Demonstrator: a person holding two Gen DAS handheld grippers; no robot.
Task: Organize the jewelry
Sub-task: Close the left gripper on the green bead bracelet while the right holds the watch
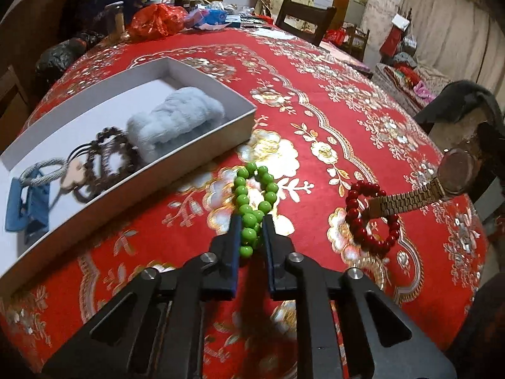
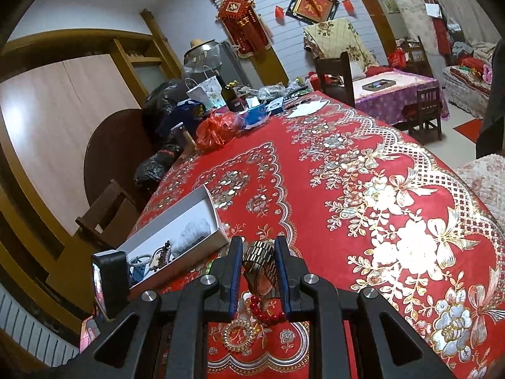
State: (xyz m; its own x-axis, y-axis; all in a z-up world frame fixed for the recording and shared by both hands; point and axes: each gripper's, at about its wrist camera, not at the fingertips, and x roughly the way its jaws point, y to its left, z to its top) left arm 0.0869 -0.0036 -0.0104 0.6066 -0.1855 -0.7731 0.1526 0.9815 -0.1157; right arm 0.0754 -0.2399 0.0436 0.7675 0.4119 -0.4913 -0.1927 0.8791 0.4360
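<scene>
Just beside the white box (image 1: 202,145), where sorted pieces already lie, the left claw (image 1: 251,221) pinches the green bead bracelet (image 1: 252,199) on the bench, while the right claw (image 2: 258,252) grips the gold watch (image 2: 258,265), likely both boxward.

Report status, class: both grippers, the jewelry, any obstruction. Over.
Left gripper shut on green bead bracelet. Right gripper shut on gold metal-band watch. Red bead bracelet lies under the watch band. White cardboard box unobstructed.
</scene>
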